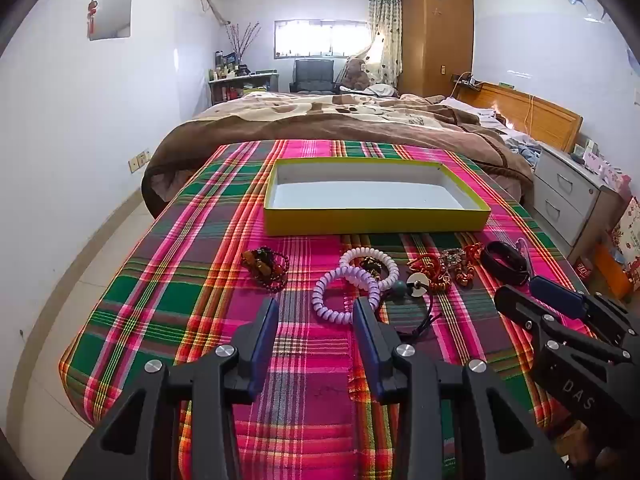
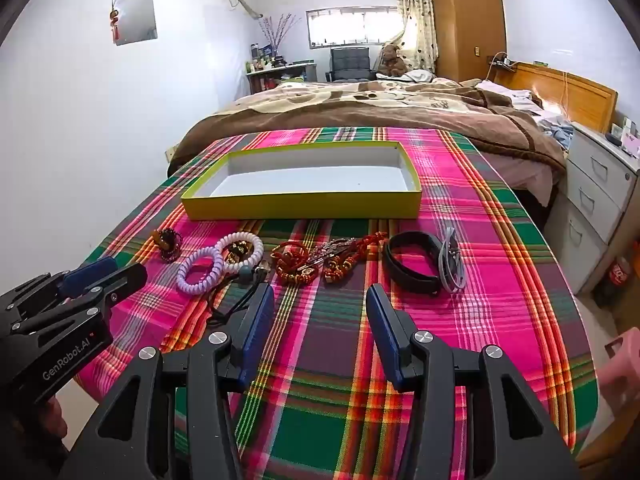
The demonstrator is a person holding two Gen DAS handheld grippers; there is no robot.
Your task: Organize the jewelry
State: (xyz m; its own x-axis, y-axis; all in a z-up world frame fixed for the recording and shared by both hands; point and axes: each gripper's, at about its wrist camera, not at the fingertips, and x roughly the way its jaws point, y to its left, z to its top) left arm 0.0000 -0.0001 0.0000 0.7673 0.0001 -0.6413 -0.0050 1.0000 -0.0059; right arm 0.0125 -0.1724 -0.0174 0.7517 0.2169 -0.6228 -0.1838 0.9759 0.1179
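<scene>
a: is any of the jewelry put away yet?

b: no. the yellow box has nothing in it. you can see its white bottom all bare.

a: so where is the jewelry?

b: all in a row on the plaid cloth, just in front of the box. on one end is the dark bead bracelet. then the two purple coil bands, which touch each other. then the red and orange bead pile. then the black band, and the thin grey band just beside it.

a: what are the grippers doing?

b: the left gripper has its jaws spread, with nothing between them. it hangs just in front of the purple coil bands. the right gripper has its jaws spread wide too, and it holds nothing. it hangs near the red beads and the black band.

a: so how much is left?

b: i think all of it. every piece still has to go into the box. it looks like the very start.
</scene>
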